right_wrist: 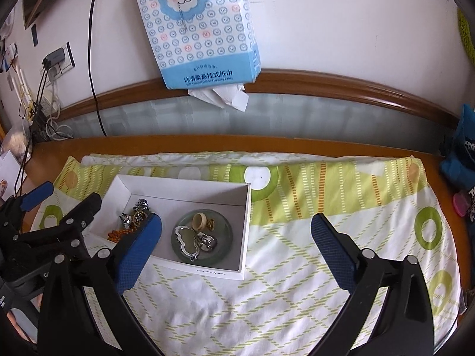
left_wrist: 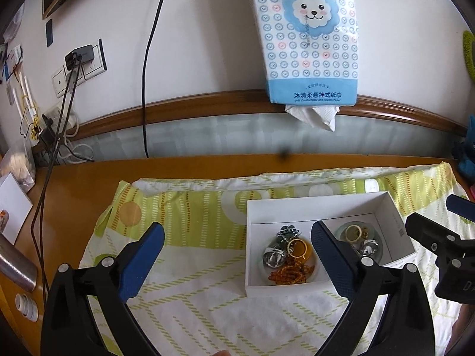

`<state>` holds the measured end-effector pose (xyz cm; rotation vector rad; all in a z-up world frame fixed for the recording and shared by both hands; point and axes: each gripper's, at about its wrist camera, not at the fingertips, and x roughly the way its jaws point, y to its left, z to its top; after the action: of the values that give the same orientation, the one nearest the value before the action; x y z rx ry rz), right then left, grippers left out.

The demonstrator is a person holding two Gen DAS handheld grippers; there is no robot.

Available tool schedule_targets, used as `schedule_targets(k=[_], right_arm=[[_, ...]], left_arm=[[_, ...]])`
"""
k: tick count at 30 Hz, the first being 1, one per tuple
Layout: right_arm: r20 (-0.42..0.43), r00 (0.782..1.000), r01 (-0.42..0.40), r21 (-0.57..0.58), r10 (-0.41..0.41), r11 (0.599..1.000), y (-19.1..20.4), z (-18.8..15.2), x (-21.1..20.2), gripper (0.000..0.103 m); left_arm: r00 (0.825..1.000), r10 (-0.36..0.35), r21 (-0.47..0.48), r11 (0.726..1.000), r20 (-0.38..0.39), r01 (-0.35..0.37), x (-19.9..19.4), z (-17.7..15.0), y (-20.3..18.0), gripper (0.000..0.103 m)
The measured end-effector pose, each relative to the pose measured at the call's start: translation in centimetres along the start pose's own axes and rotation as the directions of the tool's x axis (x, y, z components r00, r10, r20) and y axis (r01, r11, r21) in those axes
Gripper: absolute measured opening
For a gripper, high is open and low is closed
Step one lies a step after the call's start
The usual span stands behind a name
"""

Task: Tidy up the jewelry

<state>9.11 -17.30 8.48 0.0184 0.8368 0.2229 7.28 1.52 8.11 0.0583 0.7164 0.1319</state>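
A white shallow box (left_wrist: 255,284) (right_wrist: 225,271) lies on a green patterned cloth (left_wrist: 190,216) (right_wrist: 311,237). Inside are two small dishes. One holds an orange bead bracelet (left_wrist: 289,271) (right_wrist: 118,233), a gold ring (left_wrist: 298,247) and silver pieces (left_wrist: 274,256). The green glass dish (right_wrist: 225,233) holds a cream ring (right_wrist: 199,221), a silver-framed pendant (right_wrist: 185,241) and a silver ring (right_wrist: 206,241). My left gripper (left_wrist: 237,261) is open and empty, near the box's left side. My right gripper (right_wrist: 236,258) is open and empty, over the box's right end.
A tissue pack (left_wrist: 305,35) (right_wrist: 197,26) hangs on the wall behind the wooden desk (left_wrist: 178,169). Cables and sockets (left_wrist: 77,62) are at the left. Blue and pink items (right_wrist: 460,154) stand at the desk's right edge.
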Motion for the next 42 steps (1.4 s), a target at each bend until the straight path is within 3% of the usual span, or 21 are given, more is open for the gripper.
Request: schedule_targets(k=[42], right_arm=[[-0.051, 0.999, 0.0, -0.03, -0.002, 1.0, 0.7, -0.4, 1.3, 0.096]], left_arm=[[1.0, -0.014, 0.028, 1.0, -0.02, 0.015, 0.3, -0.5, -0.7, 0.097]])
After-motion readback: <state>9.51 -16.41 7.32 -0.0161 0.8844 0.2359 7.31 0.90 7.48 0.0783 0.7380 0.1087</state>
